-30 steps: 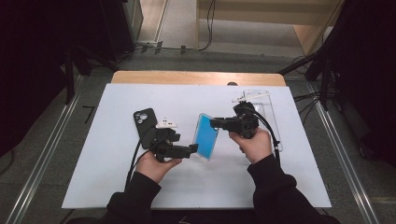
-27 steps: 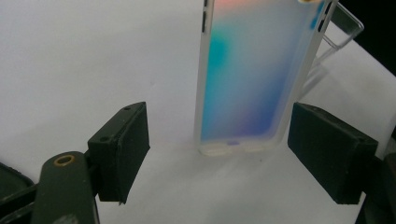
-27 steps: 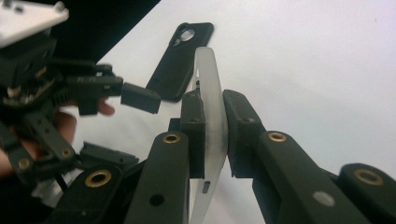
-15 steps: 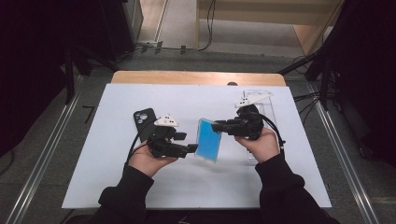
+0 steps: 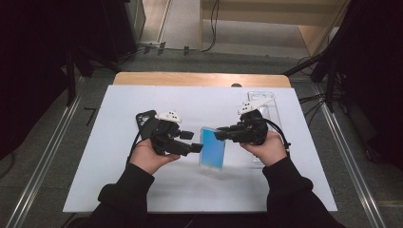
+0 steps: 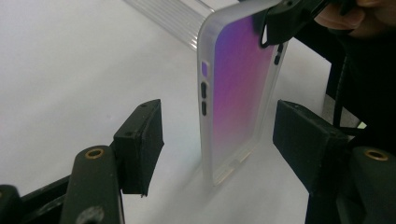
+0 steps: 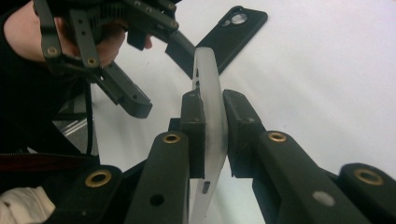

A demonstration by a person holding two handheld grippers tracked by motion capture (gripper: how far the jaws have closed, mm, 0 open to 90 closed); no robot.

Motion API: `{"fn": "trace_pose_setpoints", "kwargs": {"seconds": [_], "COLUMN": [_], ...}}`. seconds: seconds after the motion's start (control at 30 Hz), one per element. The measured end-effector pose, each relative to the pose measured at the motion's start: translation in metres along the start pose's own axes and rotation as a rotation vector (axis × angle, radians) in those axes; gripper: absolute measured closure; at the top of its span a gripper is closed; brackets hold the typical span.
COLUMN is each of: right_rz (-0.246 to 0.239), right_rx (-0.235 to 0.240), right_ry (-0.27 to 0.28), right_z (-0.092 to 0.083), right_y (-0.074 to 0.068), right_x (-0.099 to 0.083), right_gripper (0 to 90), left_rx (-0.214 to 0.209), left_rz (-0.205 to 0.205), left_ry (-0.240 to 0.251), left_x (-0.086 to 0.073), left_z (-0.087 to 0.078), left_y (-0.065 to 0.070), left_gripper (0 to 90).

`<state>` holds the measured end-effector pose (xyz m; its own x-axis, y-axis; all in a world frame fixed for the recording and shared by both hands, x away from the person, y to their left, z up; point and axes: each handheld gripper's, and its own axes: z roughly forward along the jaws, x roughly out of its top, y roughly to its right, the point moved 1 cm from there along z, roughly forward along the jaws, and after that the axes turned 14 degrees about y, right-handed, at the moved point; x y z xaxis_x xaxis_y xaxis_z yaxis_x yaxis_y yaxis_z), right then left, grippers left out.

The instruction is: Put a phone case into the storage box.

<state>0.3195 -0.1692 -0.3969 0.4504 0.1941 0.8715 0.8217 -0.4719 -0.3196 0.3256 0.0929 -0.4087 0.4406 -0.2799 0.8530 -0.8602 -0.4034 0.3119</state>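
My right gripper clamps the translucent blue phone case by its upper edge, holding it upright over the white table. My left gripper has just narrowed, jaws straddling the case without touching. Black case lies beyond.

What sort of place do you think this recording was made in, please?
Probably a lab or studio bench set up for recording handling work: a white table top on a grey floor with metal rails, cables trailing behind, and hand-held grippers working a phone case.
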Motion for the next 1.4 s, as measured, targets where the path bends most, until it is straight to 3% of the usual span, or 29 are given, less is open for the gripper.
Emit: {"fn": "trace_pose_setpoints", "kwargs": {"seconds": [0.17,0.27,0.43,0.77,0.87,0.93,1.03,1.13,1.2,1.4], "right_rz": [-0.040,-0.063,-0.115,-0.159,-0.173,-0.177,-0.177,-0.172,-0.164,-0.137], "right_rx": [0.032,0.063,0.092,0.169,0.197,0.207,0.220,0.237,0.235,0.247], "right_ry": [-0.005,-0.006,-0.020,-0.034,-0.034,-0.042,-0.049,-0.052,-0.054,-0.054], "right_z": [0.001,0.002,0.003,0.008,0.009,0.010,0.011,0.011,0.011,0.011], "right_y": [-0.002,-0.004,-0.008,-0.012,-0.013,-0.013,-0.014,-0.014,-0.014,-0.010], "right_x": [0.000,0.000,0.001,-0.001,-0.002,-0.002,-0.003,-0.003,-0.003,-0.003], "right_gripper": [77.2,77.1,77.1,77.1,77.1,77.1,77.0,77.0,76.9,76.9], "left_rx": [-0.045,-0.057,-0.114,-0.193,-0.215,-0.235,-0.254,-0.261,-0.259,-0.285], "left_rz": [0.023,0.060,0.058,0.085,0.080,0.054,0.059,0.044,0.032,0.044], "left_ry": [0.014,0.001,-0.015,-0.066,-0.078,-0.081,-0.090,-0.114,-0.130,-0.123], "left_x": [0.005,0.006,0.006,0.005,0.006,0.007,0.008,0.006,0.006,0.005], "left_z": [-0.002,-0.003,-0.001,0.006,0.007,0.006,0.004,0.004,0.005,0.004], "left_y": [0.001,0.001,-0.002,-0.003,-0.004,-0.004,-0.002,-0.003,-0.004,-0.004], "left_gripper": [33.7,33.8,35.1,39.1,42.9,49.9,58.5,68.3,68.5,80.5]}}
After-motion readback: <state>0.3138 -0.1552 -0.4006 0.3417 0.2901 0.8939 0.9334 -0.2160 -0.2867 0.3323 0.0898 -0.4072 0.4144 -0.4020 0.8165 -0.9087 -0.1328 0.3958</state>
